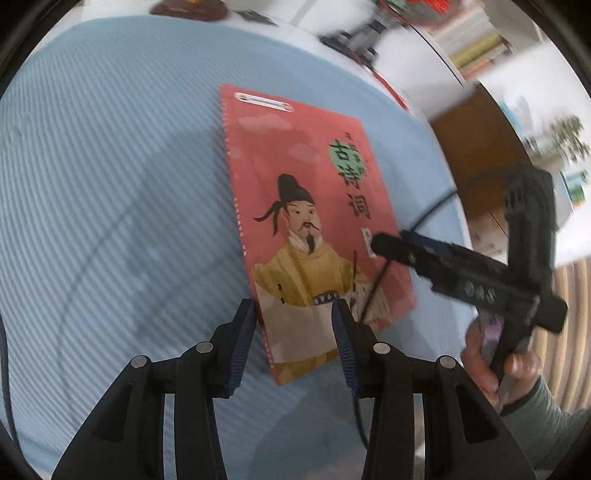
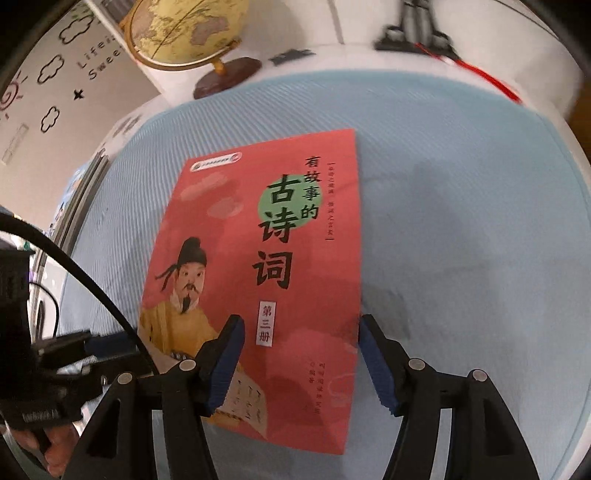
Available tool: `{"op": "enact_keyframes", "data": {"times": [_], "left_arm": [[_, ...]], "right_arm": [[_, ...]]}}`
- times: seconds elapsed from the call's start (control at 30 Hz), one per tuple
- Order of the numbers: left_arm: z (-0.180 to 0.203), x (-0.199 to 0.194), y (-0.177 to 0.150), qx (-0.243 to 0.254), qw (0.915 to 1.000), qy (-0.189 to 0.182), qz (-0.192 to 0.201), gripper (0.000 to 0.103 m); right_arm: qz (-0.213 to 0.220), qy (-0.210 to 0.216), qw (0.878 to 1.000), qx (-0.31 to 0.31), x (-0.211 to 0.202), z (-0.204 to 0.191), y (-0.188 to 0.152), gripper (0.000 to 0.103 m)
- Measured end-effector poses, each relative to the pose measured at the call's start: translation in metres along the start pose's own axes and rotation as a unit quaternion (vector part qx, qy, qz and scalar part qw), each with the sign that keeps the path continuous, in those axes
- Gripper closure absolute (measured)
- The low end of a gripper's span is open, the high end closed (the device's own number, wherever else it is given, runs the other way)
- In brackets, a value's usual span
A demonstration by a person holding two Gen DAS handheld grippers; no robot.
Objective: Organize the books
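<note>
A red book lies flat on a ribbed light-blue mat; its cover shows a man in a yellow robe and black hat beside large black characters. My left gripper hovers open over the book's near left corner, nothing between its blue pads. In the right wrist view the same book fills the middle of the mat. My right gripper is open above the book's lower right part, its right pad near the cover's right edge. From the left wrist view, the right gripper reaches in over the book's right edge.
A globe on a dark wooden base stands behind the mat at the back left. Upright books fill a shelf at the far right. A person's hand grips the right tool. A black cable crosses the left side.
</note>
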State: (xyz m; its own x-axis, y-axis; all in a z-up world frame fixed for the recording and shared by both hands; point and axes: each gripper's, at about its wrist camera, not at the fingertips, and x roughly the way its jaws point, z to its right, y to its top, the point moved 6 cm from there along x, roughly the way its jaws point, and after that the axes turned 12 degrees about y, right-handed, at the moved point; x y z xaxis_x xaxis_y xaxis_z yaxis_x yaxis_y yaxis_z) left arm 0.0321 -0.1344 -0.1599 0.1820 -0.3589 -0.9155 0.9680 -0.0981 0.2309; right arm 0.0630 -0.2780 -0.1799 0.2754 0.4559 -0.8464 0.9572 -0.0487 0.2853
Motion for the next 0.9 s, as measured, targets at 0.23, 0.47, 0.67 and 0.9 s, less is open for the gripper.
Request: {"op": "enact_keyframes", "data": {"times": [0.23, 0.47, 0.67, 0.9], "left_arm": [[0.022, -0.021, -0.048, -0.015, 0.9989, 0.011, 0.043, 0.065], [0.005, -0.018, -0.066, -0.090, 0.9938, 0.031, 0.057, 0.065], [0.011, -0.005, -0.067, -0.100, 0.9929, 0.054, 0.036, 0.065], [0.024, 0.002, -0.057, -0.105, 0.9888, 0.089, 0.057, 0.065]], "right_arm": [[0.039, 0.038, 0.992, 0.117, -0.048, 0.035, -0.056, 0.041], [0.039, -0.005, 0.997, 0.066, -0.066, 0.030, -0.091, 0.045], [0.038, -0.077, 0.996, -0.011, -0.055, 0.023, -0.082, 0.054], [-0.014, -0.035, 0.998, -0.058, -0.049, 0.027, -0.085, 0.055]]}}
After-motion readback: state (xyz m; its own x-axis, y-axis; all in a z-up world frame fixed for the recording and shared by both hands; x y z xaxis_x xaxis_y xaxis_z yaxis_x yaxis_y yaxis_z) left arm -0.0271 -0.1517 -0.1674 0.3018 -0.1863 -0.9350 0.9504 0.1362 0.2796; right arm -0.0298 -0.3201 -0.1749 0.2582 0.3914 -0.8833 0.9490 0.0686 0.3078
